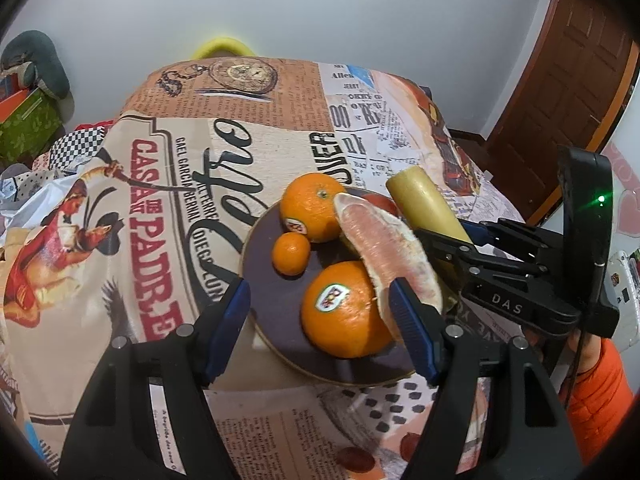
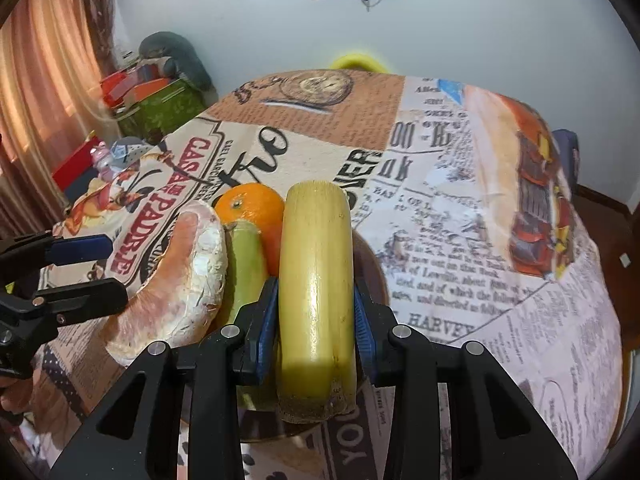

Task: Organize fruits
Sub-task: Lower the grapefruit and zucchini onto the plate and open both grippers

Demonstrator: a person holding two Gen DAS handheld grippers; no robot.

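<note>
A dark round plate (image 1: pixel 276 224) on the printed tablecloth holds two large oranges (image 1: pixel 344 312) (image 1: pixel 310 206), a small mandarin (image 1: pixel 291 253), a pink pomelo wedge (image 1: pixel 380 248) and a partly hidden red fruit (image 1: pixel 380 200). My left gripper (image 1: pixel 320 320) is open and empty over the plate's near edge, straddling the near orange. My right gripper (image 2: pixel 316 320) is shut on a thick yellow sugarcane piece (image 2: pixel 316 280) above the plate's right side; it shows in the left wrist view (image 1: pixel 424 204). A green piece (image 2: pixel 246 268) lies beside the wedge (image 2: pixel 188 272).
The tablecloth (image 1: pixel 160 200) covers the whole table. Boxes and a grey cushion (image 1: pixel 32 64) sit off the far left edge. A brown door (image 1: pixel 568 80) stands at the right. A yellow chair back (image 1: pixel 224 46) shows behind the table.
</note>
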